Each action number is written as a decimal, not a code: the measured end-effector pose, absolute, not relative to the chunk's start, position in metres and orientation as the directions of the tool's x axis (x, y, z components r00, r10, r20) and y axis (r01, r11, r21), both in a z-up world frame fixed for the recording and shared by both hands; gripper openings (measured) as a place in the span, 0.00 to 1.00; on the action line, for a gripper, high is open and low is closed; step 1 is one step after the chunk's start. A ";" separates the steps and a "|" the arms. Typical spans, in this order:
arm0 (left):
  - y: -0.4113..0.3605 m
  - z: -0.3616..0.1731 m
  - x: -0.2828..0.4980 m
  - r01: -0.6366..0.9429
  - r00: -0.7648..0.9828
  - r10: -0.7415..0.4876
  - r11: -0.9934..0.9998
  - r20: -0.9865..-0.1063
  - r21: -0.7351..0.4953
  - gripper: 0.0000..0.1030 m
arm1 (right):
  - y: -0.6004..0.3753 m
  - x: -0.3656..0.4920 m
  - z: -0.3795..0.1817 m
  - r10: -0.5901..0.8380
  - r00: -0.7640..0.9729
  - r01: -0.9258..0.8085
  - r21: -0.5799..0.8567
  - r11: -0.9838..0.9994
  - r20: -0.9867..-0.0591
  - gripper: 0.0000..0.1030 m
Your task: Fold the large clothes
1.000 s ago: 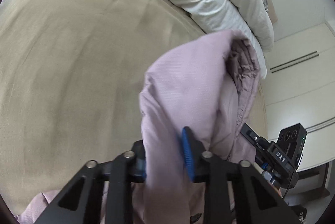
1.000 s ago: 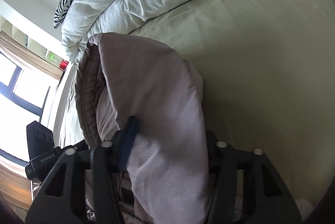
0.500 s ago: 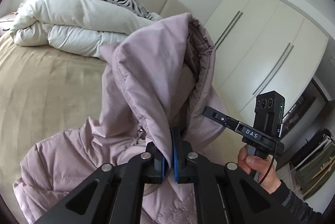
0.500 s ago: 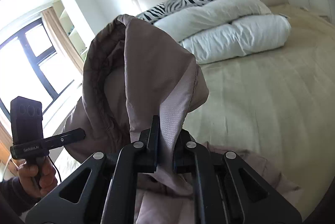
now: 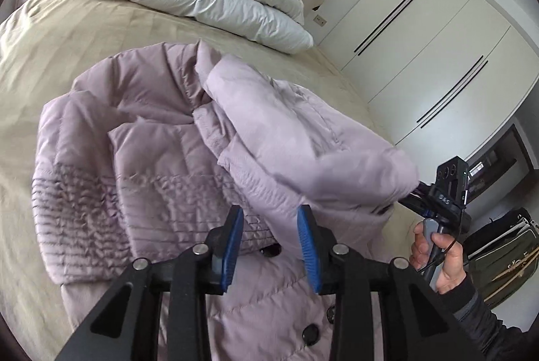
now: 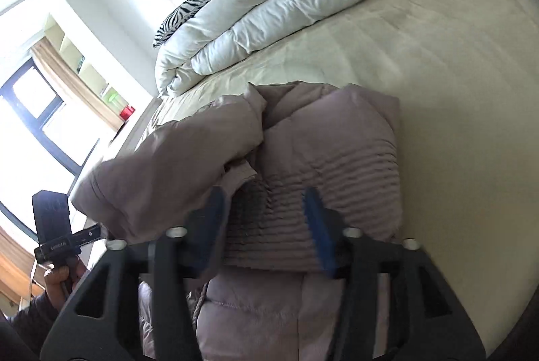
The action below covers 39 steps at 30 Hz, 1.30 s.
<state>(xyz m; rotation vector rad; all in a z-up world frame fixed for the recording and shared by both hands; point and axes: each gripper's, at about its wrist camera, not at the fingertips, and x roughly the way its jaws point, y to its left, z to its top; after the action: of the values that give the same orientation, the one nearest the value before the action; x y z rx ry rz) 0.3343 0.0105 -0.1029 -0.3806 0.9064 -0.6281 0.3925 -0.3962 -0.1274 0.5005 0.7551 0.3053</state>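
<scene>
Tongs, left (image 5: 270, 238) and right (image 6: 266, 219), spread wide, empty, over jacket (image 5: 141, 165).

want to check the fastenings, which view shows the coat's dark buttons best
The left wrist view. Dark round buttons show on the pink coat low in the picture, just past the open left gripper. In the right wrist view the coat lies past the open right gripper, but no buttons can be made out.

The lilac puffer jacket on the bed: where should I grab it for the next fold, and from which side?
Take the lilac quilted puffer jacket by its loose sleeve, which lies bunched across the body. Come from the wardrobe side with the right hand-held gripper; its jaws stand open. The puffy cuff end stands proud of the beige bedspread, probably giving the fingers something to pinch.
</scene>
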 end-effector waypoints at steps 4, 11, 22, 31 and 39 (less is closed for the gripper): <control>0.014 -0.068 0.330 0.366 0.526 -0.630 0.774 -0.572 -0.517 0.38 | -0.423 0.360 -0.122 0.462 0.740 -0.059 0.637 0.768 -0.488 0.80; -0.047 -0.036 0.336 0.497 0.549 -0.636 0.770 -0.541 -0.401 0.54 | -0.333 0.352 -0.081 0.501 0.668 -0.255 0.463 0.849 -0.550 0.64; -0.040 -0.135 0.417 0.299 0.474 -0.439 0.895 -0.763 -0.329 0.30 | -0.297 0.425 -0.157 0.429 0.557 -0.098 0.457 0.884 -0.711 0.49; -0.031 -0.158 0.440 0.305 0.465 -0.441 0.894 -0.768 -0.328 0.29 | -0.269 0.459 -0.173 0.334 0.554 -0.165 0.292 0.942 -0.763 0.50; -0.026 -0.162 0.440 0.332 0.478 -0.459 0.884 -0.749 -0.330 0.30 | -0.290 0.463 -0.117 0.324 0.673 -0.149 0.307 0.940 -0.665 0.50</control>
<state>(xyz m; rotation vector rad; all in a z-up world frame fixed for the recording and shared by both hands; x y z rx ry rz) 0.4397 -0.0261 -0.1621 -0.1467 0.9582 -0.4848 0.4631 -0.2897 -0.1170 0.2358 0.7904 0.2693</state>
